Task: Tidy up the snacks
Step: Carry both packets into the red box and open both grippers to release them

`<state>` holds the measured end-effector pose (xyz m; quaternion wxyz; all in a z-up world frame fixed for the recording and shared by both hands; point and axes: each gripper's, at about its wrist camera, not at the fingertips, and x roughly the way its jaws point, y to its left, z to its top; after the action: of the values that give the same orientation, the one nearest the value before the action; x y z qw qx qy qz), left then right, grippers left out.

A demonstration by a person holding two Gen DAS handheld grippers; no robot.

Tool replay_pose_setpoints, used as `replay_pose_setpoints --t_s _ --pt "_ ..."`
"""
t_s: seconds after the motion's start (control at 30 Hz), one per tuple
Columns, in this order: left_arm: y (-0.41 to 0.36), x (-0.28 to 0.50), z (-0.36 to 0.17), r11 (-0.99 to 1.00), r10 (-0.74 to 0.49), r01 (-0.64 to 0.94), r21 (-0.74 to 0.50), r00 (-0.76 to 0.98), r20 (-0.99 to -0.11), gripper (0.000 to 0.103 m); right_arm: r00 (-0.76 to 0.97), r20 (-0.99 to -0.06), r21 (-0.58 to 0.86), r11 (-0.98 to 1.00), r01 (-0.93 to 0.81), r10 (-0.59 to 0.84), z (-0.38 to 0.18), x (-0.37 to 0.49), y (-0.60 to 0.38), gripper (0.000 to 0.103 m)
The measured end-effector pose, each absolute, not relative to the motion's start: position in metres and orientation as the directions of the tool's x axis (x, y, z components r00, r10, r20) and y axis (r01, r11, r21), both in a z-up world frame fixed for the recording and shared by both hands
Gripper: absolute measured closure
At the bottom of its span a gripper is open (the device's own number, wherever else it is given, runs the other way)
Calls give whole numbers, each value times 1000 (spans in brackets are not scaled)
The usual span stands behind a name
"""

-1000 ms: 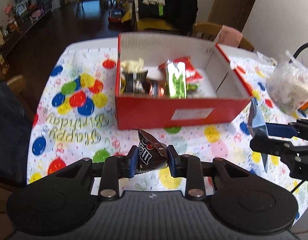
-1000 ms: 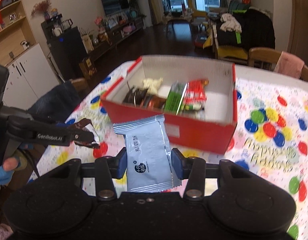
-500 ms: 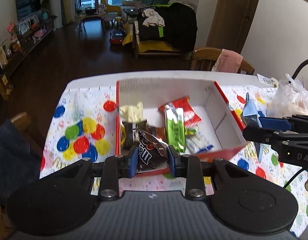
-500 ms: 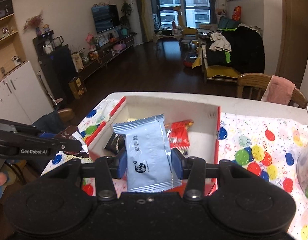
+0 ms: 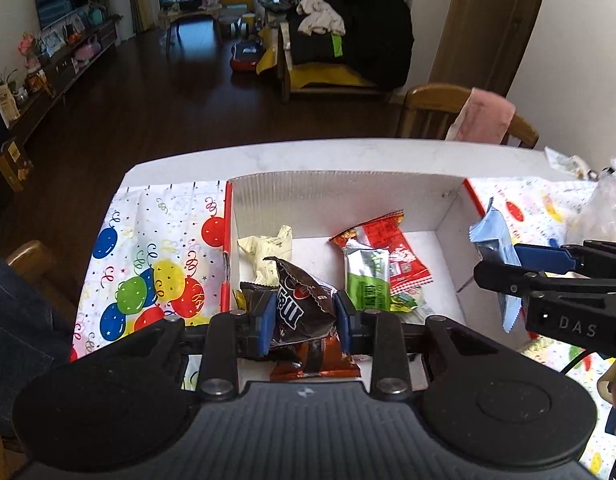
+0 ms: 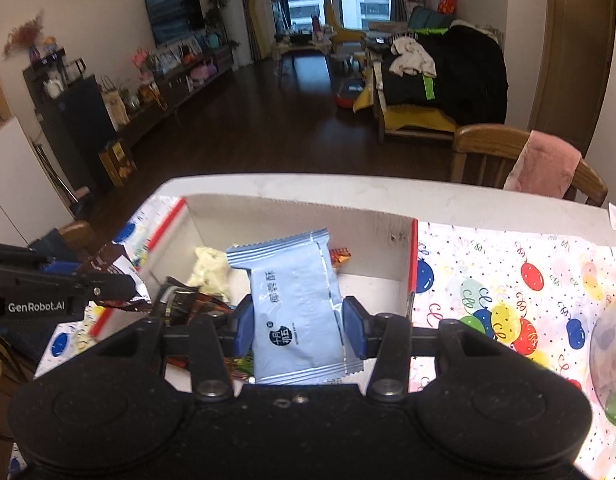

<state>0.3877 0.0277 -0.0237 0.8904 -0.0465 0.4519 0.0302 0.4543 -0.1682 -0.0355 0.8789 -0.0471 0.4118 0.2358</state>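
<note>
Red cardboard box (image 5: 447, 216): red, green, pale-yellow packets contained | left gripper (image 5: 304, 316): clamped on M&M's bag (image 5: 300, 308) | right gripper (image 6: 298, 322): clamped on light-blue packet (image 6: 296, 304)

The left wrist view is taken from just behind the left gripper (image 5: 304, 318), looking forward and down into the red box (image 5: 347, 200) at close range, with the living room seen beyond. The right wrist view is taken from behind the right gripper (image 6: 296, 328), aimed the same way over the box's right half (image 6: 411, 256). The box, the balloon tablecloth (image 6: 507, 280) and the wooden chair (image 5: 435, 108) are shared, and each gripper is seen in the other's view.
</note>
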Motion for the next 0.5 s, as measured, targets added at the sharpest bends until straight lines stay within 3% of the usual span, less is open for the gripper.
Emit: replay_pose_setpoints --t_s 0.5 --pt "26 444 -74 994 69 -110 21 453 -889 73 459 -833 28 853 -521 308 -88 484 -128 59"
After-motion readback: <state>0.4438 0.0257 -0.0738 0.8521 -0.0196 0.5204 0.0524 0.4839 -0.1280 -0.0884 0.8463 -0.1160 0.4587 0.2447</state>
